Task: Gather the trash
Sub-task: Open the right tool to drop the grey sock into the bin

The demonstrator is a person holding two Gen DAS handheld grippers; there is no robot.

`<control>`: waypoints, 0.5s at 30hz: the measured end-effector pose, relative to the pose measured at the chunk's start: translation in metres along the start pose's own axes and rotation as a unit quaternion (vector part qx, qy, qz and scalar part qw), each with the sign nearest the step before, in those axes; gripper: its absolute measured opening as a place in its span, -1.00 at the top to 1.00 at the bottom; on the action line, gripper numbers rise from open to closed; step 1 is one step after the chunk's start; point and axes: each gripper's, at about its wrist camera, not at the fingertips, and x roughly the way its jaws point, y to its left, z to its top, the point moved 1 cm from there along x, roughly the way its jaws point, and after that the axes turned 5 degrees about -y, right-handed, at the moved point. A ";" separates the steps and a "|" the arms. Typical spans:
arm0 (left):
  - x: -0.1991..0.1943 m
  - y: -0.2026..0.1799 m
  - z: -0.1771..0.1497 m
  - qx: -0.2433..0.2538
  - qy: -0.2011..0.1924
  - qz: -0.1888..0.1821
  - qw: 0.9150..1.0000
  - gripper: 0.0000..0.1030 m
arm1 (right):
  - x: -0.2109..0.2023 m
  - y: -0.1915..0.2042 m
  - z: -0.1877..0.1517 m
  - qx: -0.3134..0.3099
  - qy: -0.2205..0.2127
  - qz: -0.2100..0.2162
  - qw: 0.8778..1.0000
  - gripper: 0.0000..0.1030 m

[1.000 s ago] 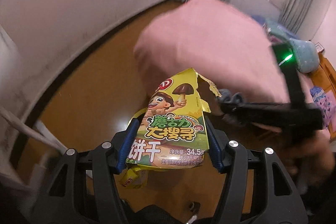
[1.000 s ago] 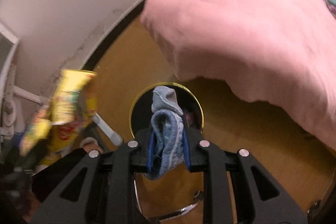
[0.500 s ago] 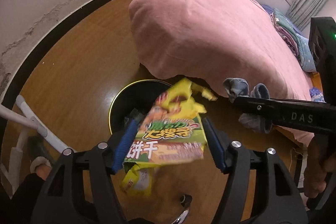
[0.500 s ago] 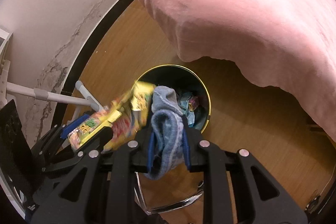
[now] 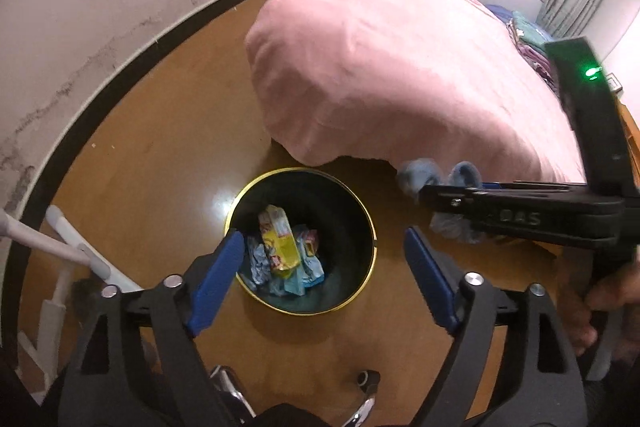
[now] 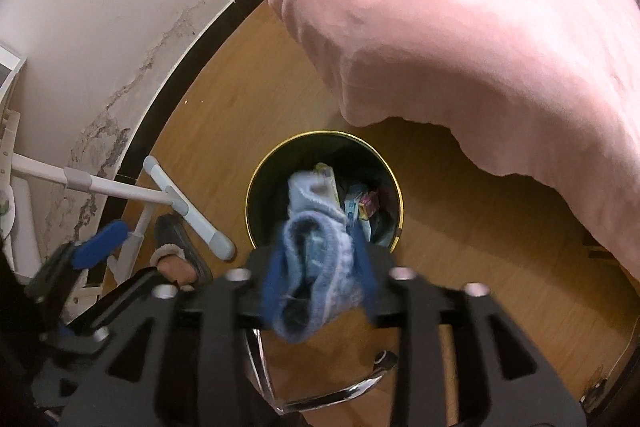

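A black bin with a gold rim [image 5: 304, 171] [image 6: 324, 135] stands on the wooden floor beside the bed. A yellow snack packet [image 5: 280, 243] lies inside it on other wrappers. My left gripper [image 5: 324, 281] hangs above the bin, its jaws opening wide with nothing between them; one of its blue pads [image 6: 100, 247] shows in the right wrist view. My right gripper [image 6: 318, 279] [image 5: 520, 215] is over the bin's near rim with its jaws opening. A blue sock [image 6: 316, 259] [image 5: 420, 179] still hangs between its pads and touches both.
A bed with a pink cover [image 5: 400, 67] [image 6: 480, 27] overhangs the floor right of the bin. White tube legs of a frame [image 6: 176, 203] and a person's sandalled foot [image 6: 180, 259] are to the left. A chrome chair base [image 6: 320, 395] is below. The wall runs behind.
The left jaws spread and the yellow packet dropped from them into the bin. The right jaws widened around the sock, which has stayed between them.
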 end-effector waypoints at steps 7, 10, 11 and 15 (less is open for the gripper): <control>-0.071 0.000 0.008 0.012 -0.038 0.036 0.999 -0.77 | -0.017 0.018 0.006 -0.022 -0.037 -0.003 0.999 -0.15; -0.118 0.000 0.009 0.019 -0.056 0.051 0.997 -0.79 | -0.037 0.038 0.007 -0.048 -0.069 -0.012 0.996 -0.15; -0.131 0.002 0.009 0.018 -0.060 0.054 0.997 -0.79 | -0.047 0.046 0.008 -0.058 -0.083 -0.016 0.995 -0.17; -0.212 0.031 -0.002 0.001 -0.092 0.083 0.992 -0.80 | -0.099 0.098 0.001 -0.103 -0.143 0.019 0.984 -0.29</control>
